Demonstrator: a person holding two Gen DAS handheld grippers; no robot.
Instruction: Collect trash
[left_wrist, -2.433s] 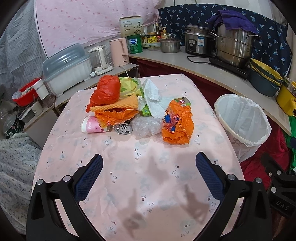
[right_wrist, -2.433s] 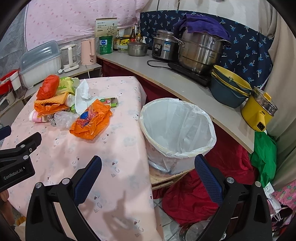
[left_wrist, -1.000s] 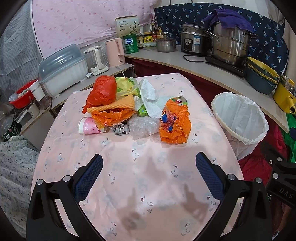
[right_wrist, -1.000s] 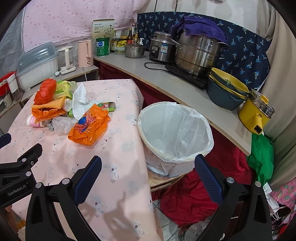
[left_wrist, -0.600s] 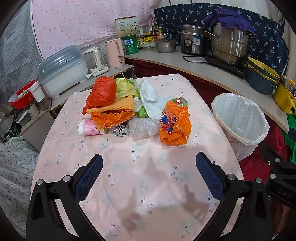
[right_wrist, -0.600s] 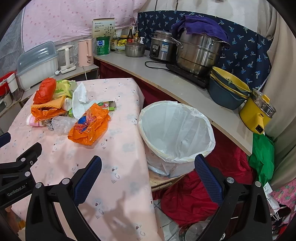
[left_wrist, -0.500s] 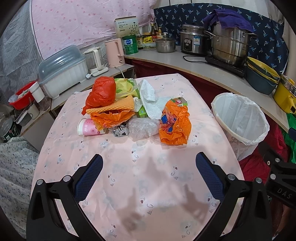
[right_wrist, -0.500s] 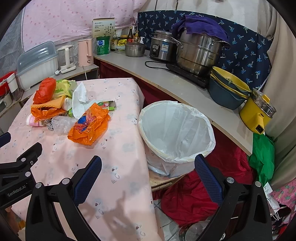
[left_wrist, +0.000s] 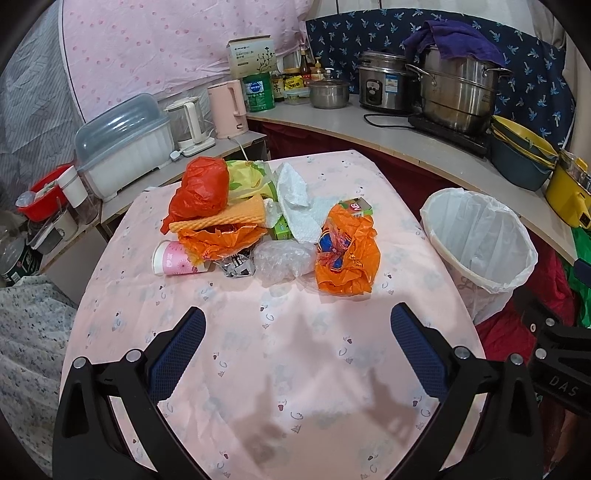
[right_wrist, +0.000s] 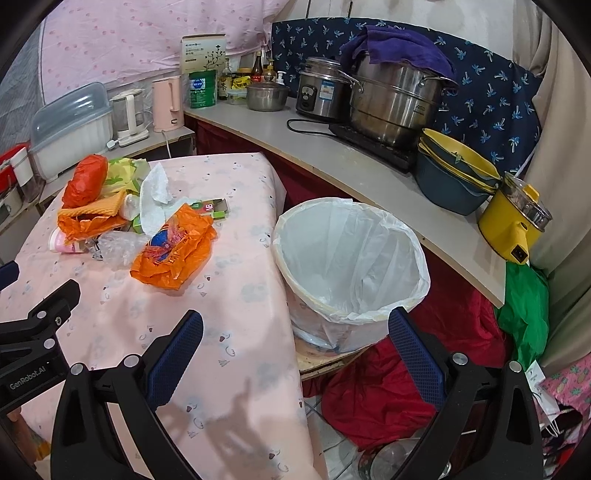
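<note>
With both the left gripper (left_wrist: 297, 341) and right gripper (right_wrist: 295, 341) wide and empty above the bench (left_wrist: 295, 369), collecting seems unstarted: next, reach the trash (left_wrist: 273, 229) mid-bench, beside the bin (right_wrist: 351, 273).

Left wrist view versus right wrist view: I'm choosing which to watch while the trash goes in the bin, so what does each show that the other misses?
Only the left wrist view shows the red bowl and the floral cloth at far left.

Only the right wrist view shows the bin's inside down to the bottom, the green bag and the floor.

Both show the trash pile on the table, the bin, the counter pots, and an open, empty hand-held gripper: left, right.
</note>
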